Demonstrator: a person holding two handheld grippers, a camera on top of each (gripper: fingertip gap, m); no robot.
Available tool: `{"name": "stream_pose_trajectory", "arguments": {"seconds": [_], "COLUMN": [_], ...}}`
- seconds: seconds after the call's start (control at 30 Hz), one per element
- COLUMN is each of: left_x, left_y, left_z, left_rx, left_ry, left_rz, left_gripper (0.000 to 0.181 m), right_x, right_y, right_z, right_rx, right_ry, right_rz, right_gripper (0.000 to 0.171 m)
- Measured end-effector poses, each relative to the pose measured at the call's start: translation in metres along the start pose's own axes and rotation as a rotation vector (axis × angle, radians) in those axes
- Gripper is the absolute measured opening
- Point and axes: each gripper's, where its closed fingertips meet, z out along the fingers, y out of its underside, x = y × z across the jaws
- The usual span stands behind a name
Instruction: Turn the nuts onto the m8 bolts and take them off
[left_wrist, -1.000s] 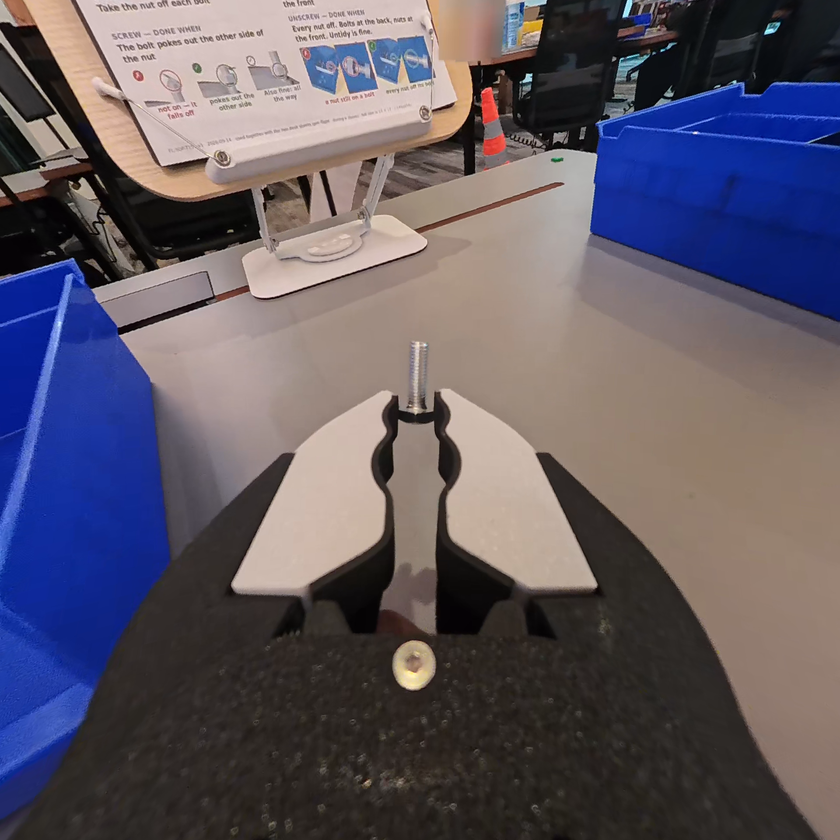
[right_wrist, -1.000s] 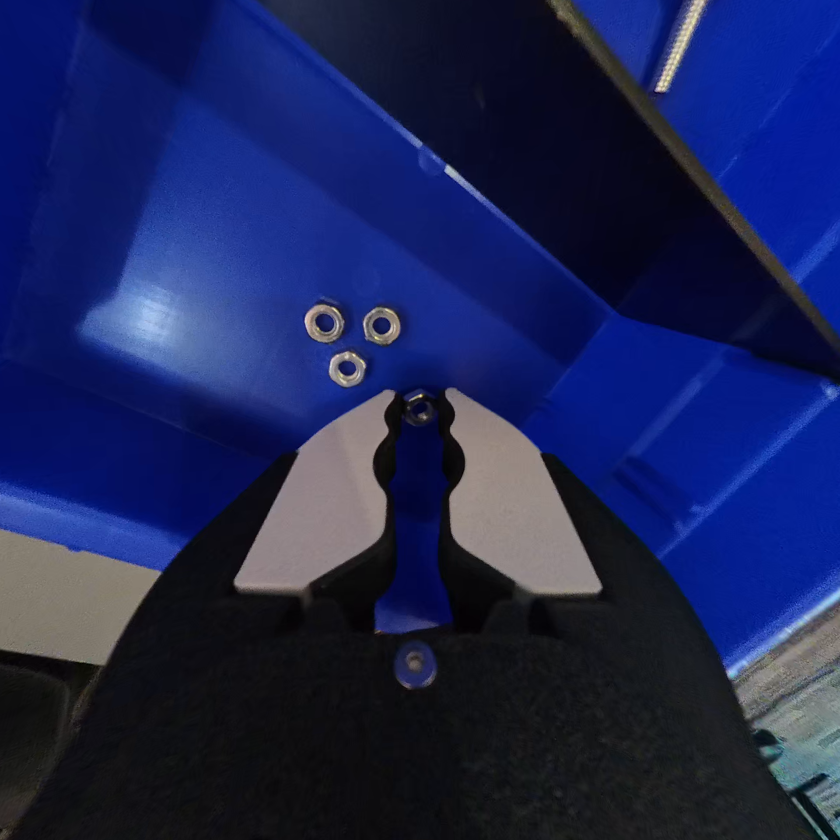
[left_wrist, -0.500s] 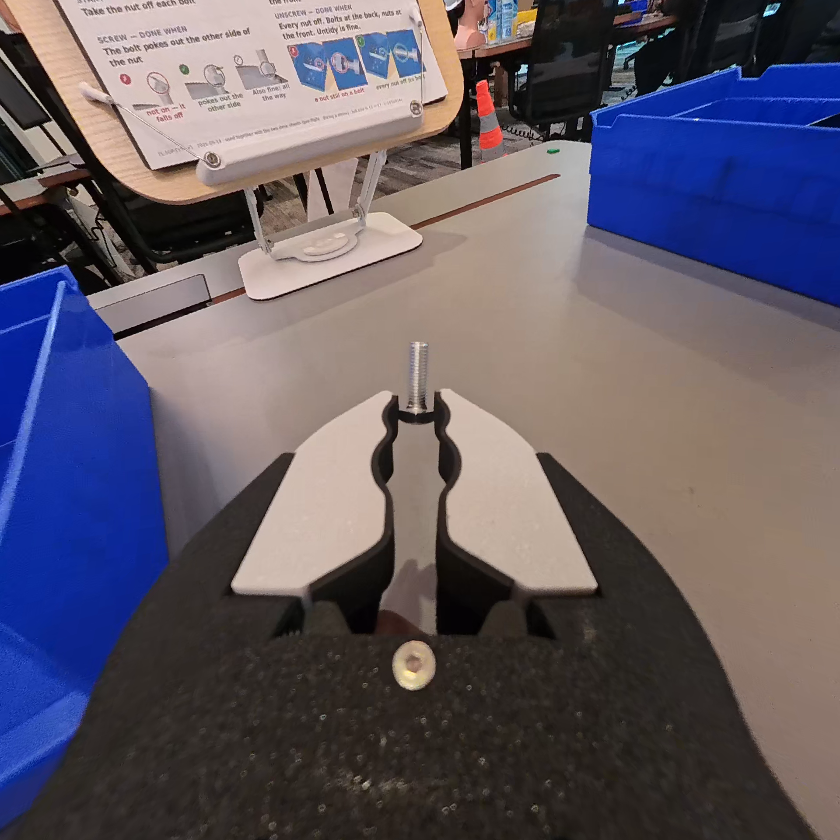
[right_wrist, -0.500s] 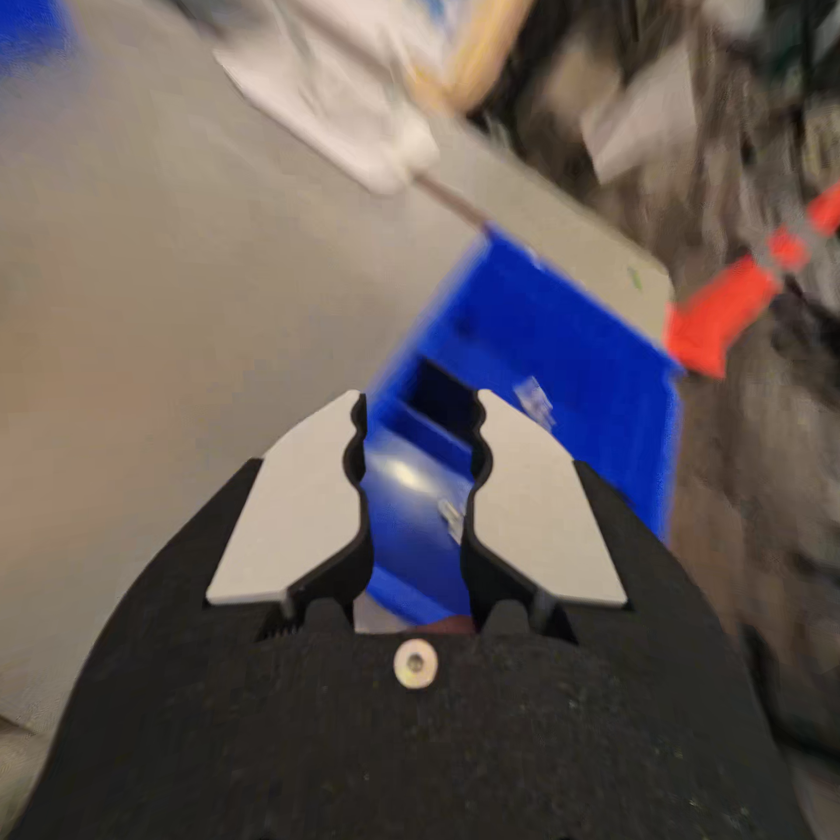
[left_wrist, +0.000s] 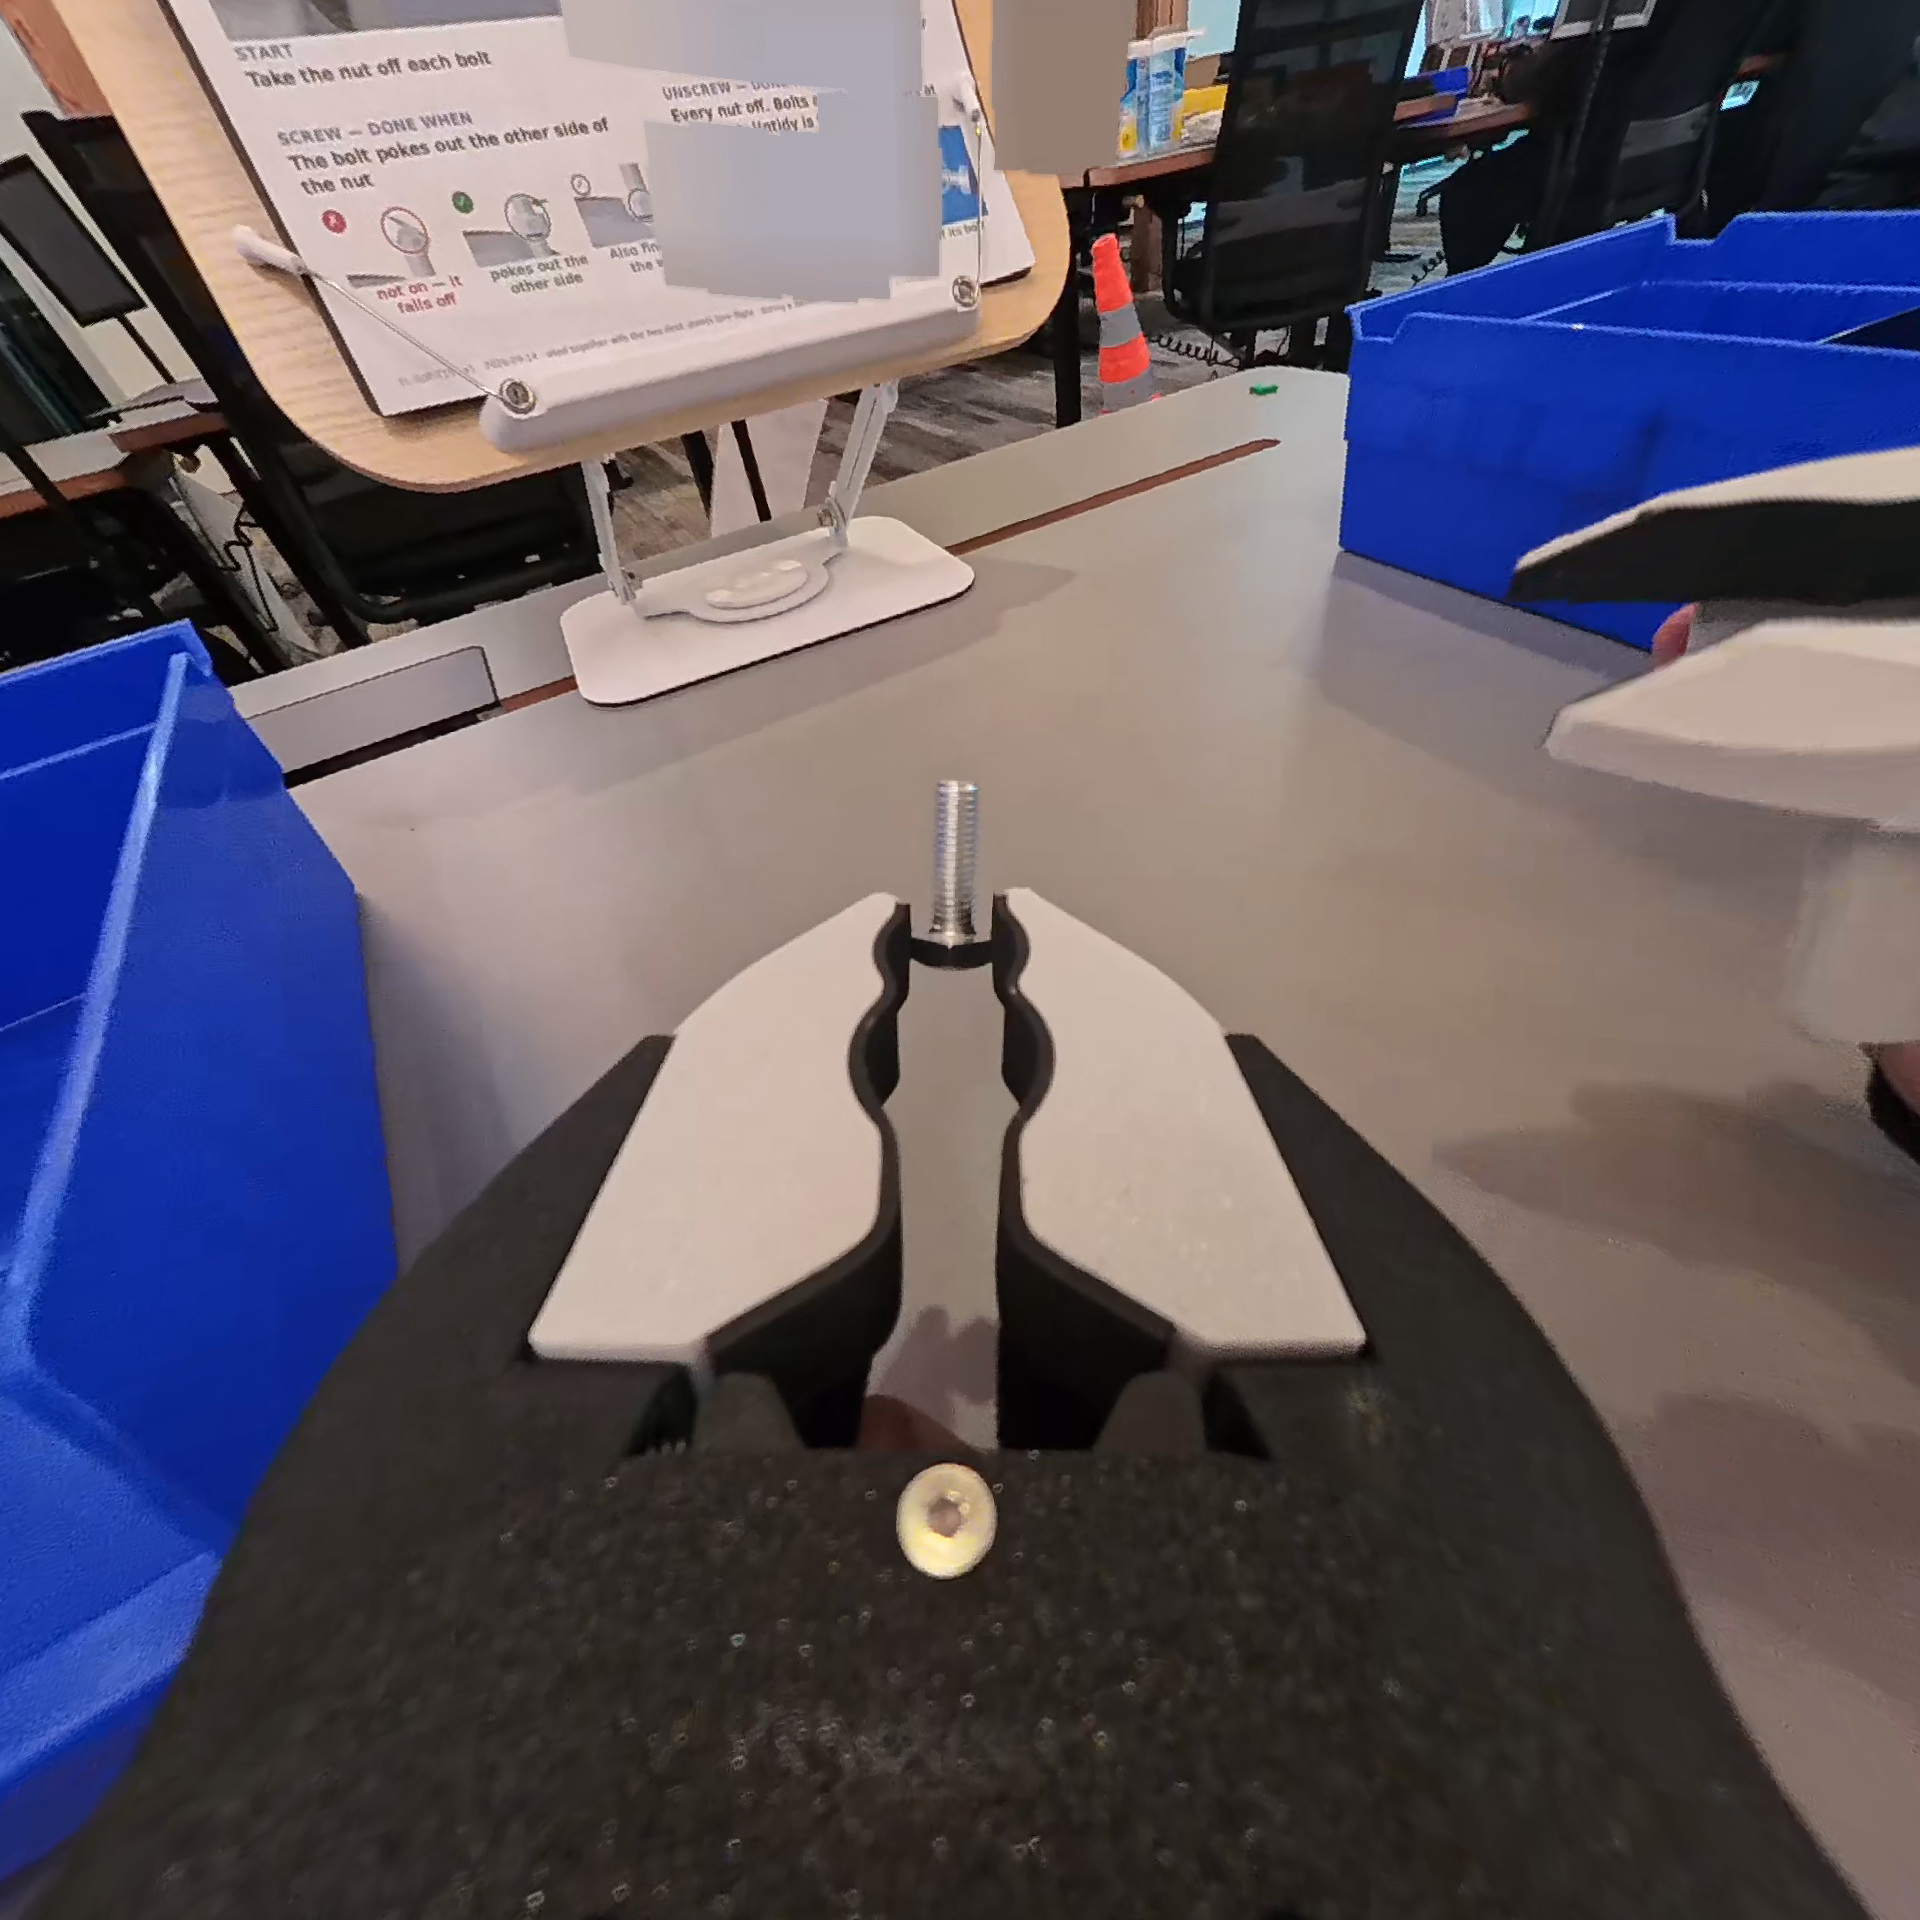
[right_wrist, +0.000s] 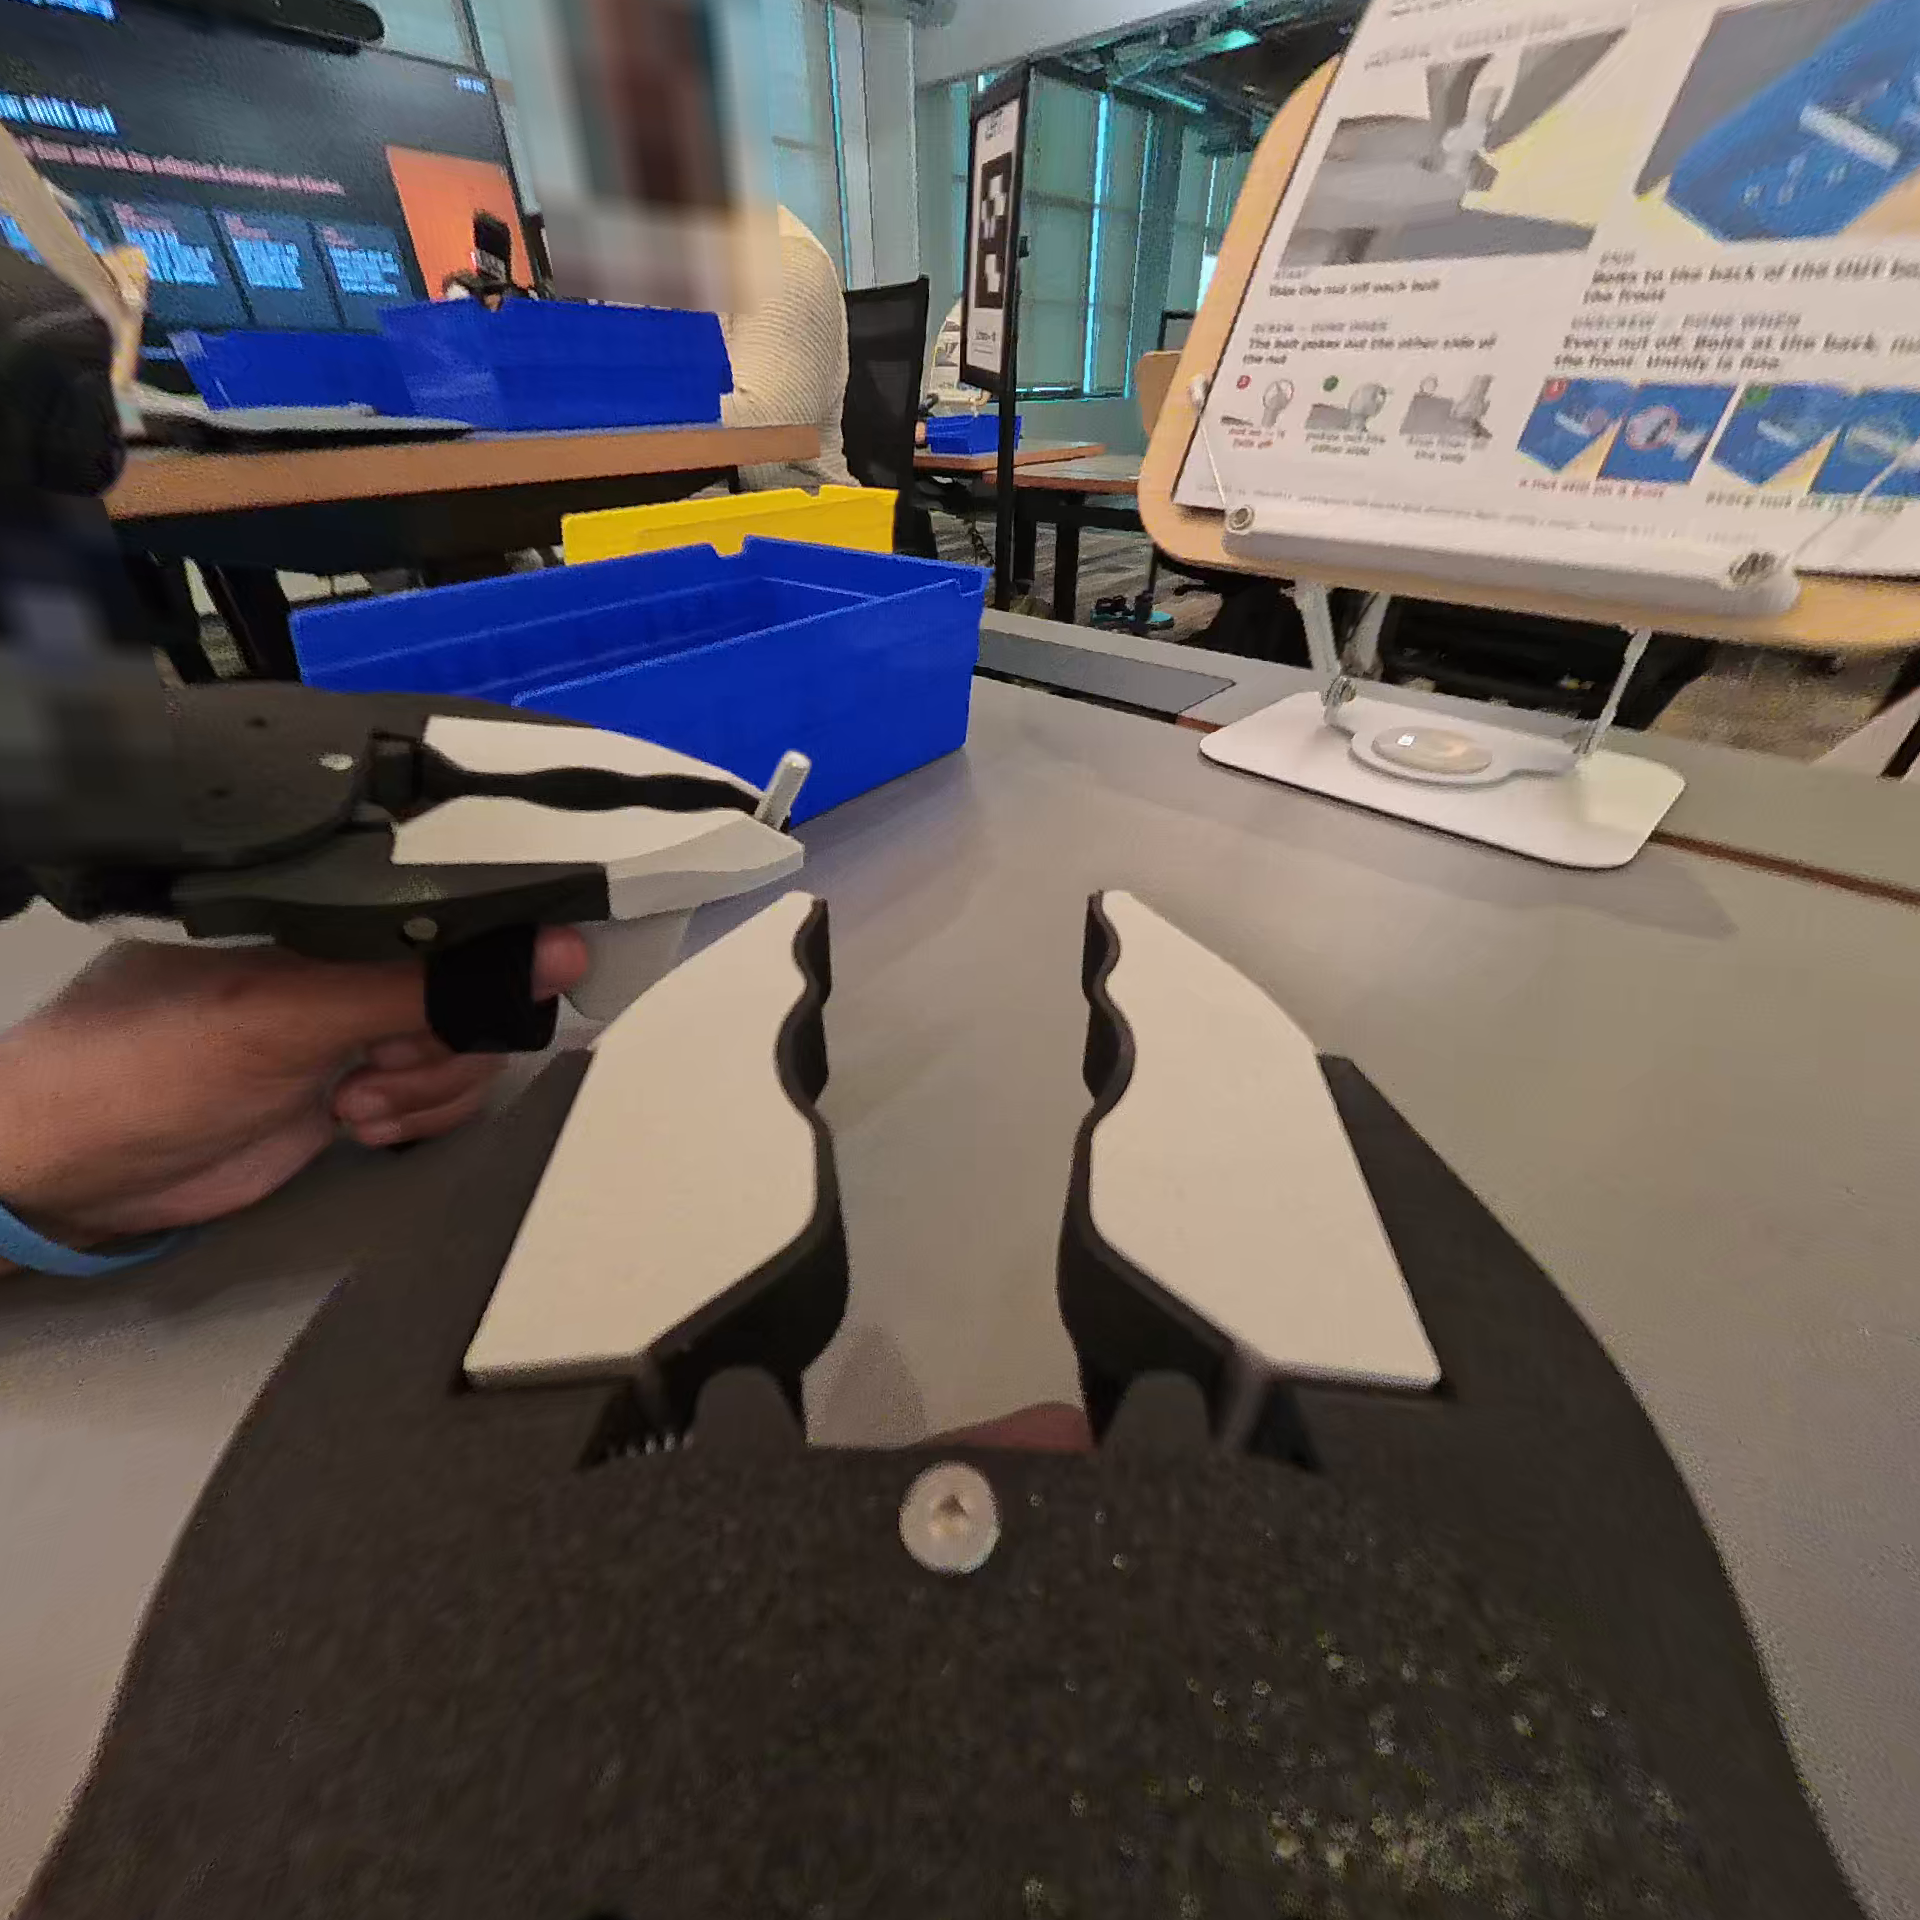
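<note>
The left hand-held gripper is closed on the head end of a silver threaded bolt, whose ridged shank stands upright above the smooth grey tabletop. The right hand-held gripper holds nothing, its wavy-edged, matte white fingers spread wide. Glossy blue plastic bins flank the work area.

Grey table bears a white-footed instruction stand; orange cone and yellow bin behind
</note>
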Motion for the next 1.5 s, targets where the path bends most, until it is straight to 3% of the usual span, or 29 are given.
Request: {"name": "stream_pose_trajectory", "arguments": {"seconds": [0.27, 0.37, 0.57, 0.73, 0.8, 0.93, 1.23, 1.5], "left_x": [0.007, 0.011, 0.034, 0.056, 0.064, 0.071, 0.070, 0.025], "left_y": [0.002, -0.003, -0.021, -0.029, -0.031, -0.032, -0.032, -0.025], "left_z": [0.000, 0.000, 0.000, 0.000, 0.000, -0.001, -0.001, -0.001], "left_rx": [-0.016, 0.019, 0.088, 0.149, 0.166, 0.188, 0.197, 0.013], "left_ry": [0.025, 0.067, 0.166, 0.198, 0.214, 0.219, 0.154, 0.080], "left_rz": [0.028, 0.083, 0.450, 0.835, 0.907, 0.963, 0.912, 0.361], "left_gripper": [0.014, 0.015, 0.015, 0.015, 0.015, 0.015, 0.016, 0.069], "right_x": [0.020, 0.014, -0.015, -0.020, -0.022, -0.022, -0.018, 0.020], "right_y": [0.012, 0.011, -0.011, -0.005, -0.003, -0.003, -0.004, -0.020], "right_z": [-0.011, -0.010, -0.001, 0.009, 0.012, 0.012, 0.010, -0.003], "right_rx": [-0.058, -0.119, -0.283, -0.408, -0.413, -0.389, -0.359, -0.218], "right_ry": [0.032, -0.032, -0.286, -0.337, -0.344, -0.341, -0.348, -0.116], "right_rz": [0.074, 0.078, 0.095, 0.041, 0.033, 0.057, 0.126, 0.088], "right_gripper": [0.044, 0.043, 0.035, 0.034, 0.032, 0.011, 0.008, 0.008]}}
